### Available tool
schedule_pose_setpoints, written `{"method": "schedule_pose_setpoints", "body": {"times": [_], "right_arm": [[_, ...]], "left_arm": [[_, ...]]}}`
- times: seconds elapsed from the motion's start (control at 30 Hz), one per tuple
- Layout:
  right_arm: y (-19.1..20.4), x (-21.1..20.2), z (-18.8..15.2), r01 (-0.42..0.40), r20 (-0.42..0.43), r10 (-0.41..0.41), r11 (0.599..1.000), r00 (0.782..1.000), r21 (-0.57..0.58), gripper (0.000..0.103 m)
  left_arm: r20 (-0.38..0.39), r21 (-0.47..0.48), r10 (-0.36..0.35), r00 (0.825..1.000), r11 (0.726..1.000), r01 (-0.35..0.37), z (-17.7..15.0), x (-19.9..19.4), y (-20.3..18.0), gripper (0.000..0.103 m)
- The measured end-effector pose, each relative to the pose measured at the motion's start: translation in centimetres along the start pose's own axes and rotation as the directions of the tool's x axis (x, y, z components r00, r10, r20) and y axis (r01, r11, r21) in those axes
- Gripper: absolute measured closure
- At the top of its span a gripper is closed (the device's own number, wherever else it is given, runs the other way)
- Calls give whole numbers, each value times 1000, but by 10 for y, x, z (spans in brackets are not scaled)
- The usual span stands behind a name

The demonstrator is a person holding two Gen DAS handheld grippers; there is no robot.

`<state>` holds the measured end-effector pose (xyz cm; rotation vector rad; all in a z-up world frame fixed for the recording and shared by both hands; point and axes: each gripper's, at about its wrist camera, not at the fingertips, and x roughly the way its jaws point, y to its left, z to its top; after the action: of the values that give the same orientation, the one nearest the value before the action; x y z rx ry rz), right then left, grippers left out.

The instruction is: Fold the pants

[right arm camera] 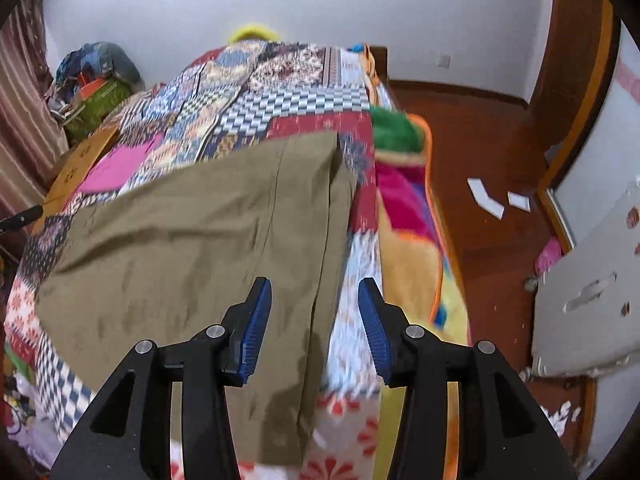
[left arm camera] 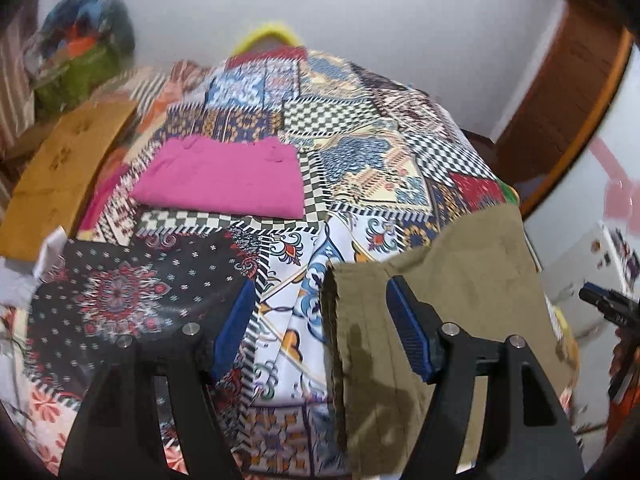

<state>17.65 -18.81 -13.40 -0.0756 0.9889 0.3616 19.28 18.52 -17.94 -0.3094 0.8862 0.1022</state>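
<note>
Olive-brown pants (right arm camera: 192,232) lie spread flat on a patchwork bedspread (right arm camera: 280,100); in the left wrist view they (left arm camera: 460,280) fill the lower right. My left gripper (left arm camera: 320,312) is open above the pants' left edge, its right finger over the cloth, and holds nothing. My right gripper (right arm camera: 314,320) is open over the pants' right edge near the front of the bed, and holds nothing. The right gripper's tip (left arm camera: 604,304) shows at the far right of the left wrist view.
A folded pink garment (left arm camera: 224,180) lies further back on the bed. A wooden board (left arm camera: 68,176) leans at the bed's left side. A bright fleece blanket (right arm camera: 412,216) hangs off the right side above a red-brown floor (right arm camera: 488,140). A pile of bags (right arm camera: 96,80) stands in the far left corner.
</note>
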Motion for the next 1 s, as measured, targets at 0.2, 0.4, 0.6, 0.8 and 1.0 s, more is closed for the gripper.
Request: {"method": "schedule_pose_setpoints", "body": {"times": [0.2,0.4,0.6,0.8,1.0], "right_arm": [[-3,26,29,7,10,-7,1000,1000,-16,60],[-11,59,61,-7,2,7,1000,1000,-22,60],[-22,93,85,-59,-23,59,998,998,23,60],[-23,128,102,-108,-60,109,994,992,25,60],[-30,142,105,-145,-79,151,987,985,71,92]], "left_arm": [[-71,-55,-37,997,998,33,11,40,1,35],[-163,-36,-76,984,997,71,11,80,-14,35],[-243,-81,-148,959,988,132,10,110,-12,43],[-234,-45,-130,964,991,123,10,112,-18,47],[-197,16,-73,978,997,78,8,106,-28,53]]}}
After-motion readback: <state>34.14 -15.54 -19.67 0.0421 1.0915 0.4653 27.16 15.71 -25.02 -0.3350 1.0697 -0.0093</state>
